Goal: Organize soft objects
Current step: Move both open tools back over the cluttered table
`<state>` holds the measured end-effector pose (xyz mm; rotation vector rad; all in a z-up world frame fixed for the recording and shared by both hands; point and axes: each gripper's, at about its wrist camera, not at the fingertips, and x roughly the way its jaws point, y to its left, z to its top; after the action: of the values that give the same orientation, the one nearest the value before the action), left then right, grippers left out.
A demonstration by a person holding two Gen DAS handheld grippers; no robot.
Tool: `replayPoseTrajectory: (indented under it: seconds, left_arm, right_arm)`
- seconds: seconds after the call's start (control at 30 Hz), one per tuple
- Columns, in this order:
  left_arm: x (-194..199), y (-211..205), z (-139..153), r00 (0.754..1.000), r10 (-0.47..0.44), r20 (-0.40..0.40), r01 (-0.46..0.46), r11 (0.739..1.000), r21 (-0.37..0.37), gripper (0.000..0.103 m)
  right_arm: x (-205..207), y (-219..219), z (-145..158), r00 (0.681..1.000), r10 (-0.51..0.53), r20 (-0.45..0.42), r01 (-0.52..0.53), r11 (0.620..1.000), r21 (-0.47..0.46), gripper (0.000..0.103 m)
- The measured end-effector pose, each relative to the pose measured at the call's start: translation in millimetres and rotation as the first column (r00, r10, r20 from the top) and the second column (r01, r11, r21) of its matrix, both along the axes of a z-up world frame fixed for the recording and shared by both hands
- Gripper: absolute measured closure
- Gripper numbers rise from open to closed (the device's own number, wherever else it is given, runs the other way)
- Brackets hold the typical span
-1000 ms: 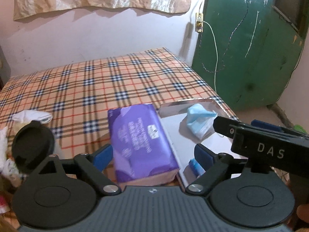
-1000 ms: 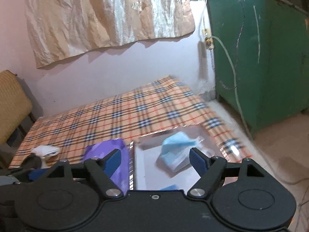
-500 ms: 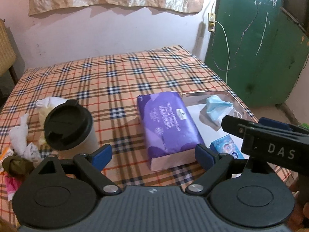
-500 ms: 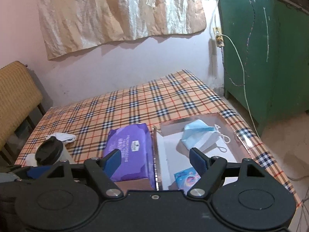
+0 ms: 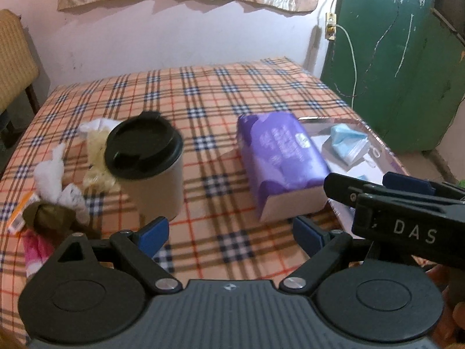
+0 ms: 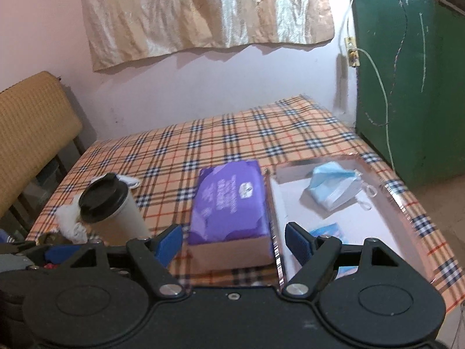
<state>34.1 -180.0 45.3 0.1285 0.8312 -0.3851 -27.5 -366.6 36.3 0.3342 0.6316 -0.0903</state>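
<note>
Left claw [image 5: 231, 237] agape; right claw [image 6: 234, 242] likewise

Right gripper [image 5: 407, 200] body hides tray's [image 5: 386, 151] near end in left view. Small blue packet [image 6: 327, 229] partly behind a right fingertip [image 6: 296, 240]. Purple pack [image 6: 229, 200] print too blurred to read. Clutter [image 5: 55, 195] behind cup [image 5: 148, 163] unidentifiable, partly cut off.

Count on the surface [image 5: 203, 110]: one cup [image 5: 148, 163] with a black lid; one purple pack [image 5: 279, 157]; one tray [image 6: 389, 192], holding one blue mask [image 6: 331, 186] and one small blue packet [image 6: 328, 229]. One white mask [image 6: 128, 179] lies beyond the cup. Crumpled scraps [image 5: 58, 180] at the left edge cannot be counted exactly.
</note>
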Motion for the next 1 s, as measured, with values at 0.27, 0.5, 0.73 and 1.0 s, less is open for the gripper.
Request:
replayPoseTrajectory:
  seconds: [0.27, 0.5, 0.73, 1.0]
  left_arm:
    - [-3, 25, -3, 0.999, 0.041, -0.009, -0.041, 0.999, 0.010, 0.008]
    - [-3, 43, -5, 0.998, 0.067, -0.005, -0.067, 0.998, 0.016, 0.008]
    - [-5, 61, -9, 0.995, 0.097, -0.006, -0.097, 0.995, 0.023, 0.008]
    - [-8, 86, -12, 0.990, 0.141, -0.011, -0.141, 0.990, 0.032, 0.008]
  right_arm:
    - [3, 29, -5, 0.998, 0.061, -0.007, -0.061, 0.998, -0.005, 0.012]
    - [7, 48, -4, 0.995, 0.096, -0.006, -0.097, 0.995, -0.004, 0.012]
    - [10, 71, -5, 0.989, 0.149, 0.000, -0.149, 0.989, -0.006, 0.012]
    - [14, 100, -6, 0.980, 0.201, 0.005, -0.201, 0.980, 0.000, 0.012]
